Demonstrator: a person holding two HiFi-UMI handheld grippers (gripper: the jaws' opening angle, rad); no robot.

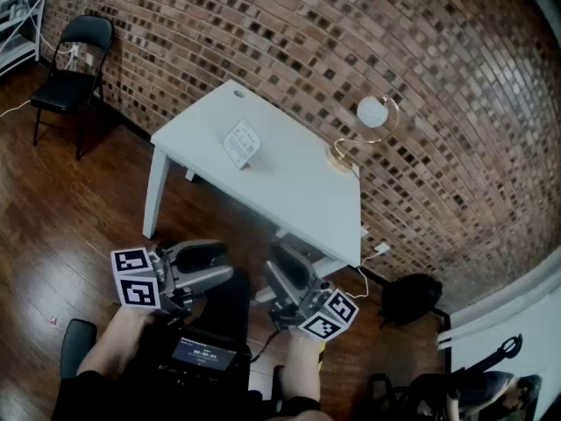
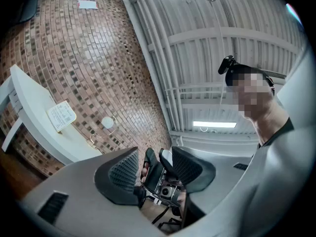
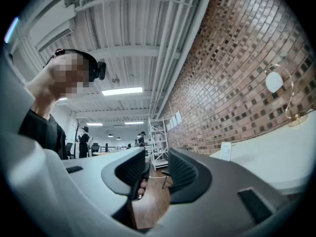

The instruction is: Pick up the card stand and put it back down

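Closest to the head camera, low in its view, the person holds both tools in front of the body. On the left, the left gripper (image 1: pixel 226 263) with its black-and-white marker cube has its dark ribbed fingers (image 2: pixel 123 169) standing wide apart. Nothing is between them; the gap only frames the other tool beyond. To its right, the right gripper (image 1: pixel 282 266) also has its fingers (image 3: pixel 129 171) well apart and empty, with floorboards showing through the gap. Both tools point roughly across at each other, not at the table.

By the look of it, the task has not started. The small white printed card stand (image 1: pixel 242 142) sits upright on the plain white rectangular table (image 1: pixel 289 191), near the middle of the top and well apart from both grippers. The approach, the grip, the lift and the setting down all appear to be left to do.

The room has a dark polished wooden plank floor (image 1: pixel 79 217). At far left a black metal folding chair (image 1: pixel 74 60) stands by the red-brown brick wall (image 1: pixel 263 24). The table stands with its far side towards that wall. Right of the card stand, at the table's far corner, is a brass-armed desk lamp with a white globe shade (image 1: pixel 370 112). Further right, a black soft bag (image 1: pixel 412 298) lies on the floor. A white cable (image 1: pixel 364 274) hangs off the table edge near it.
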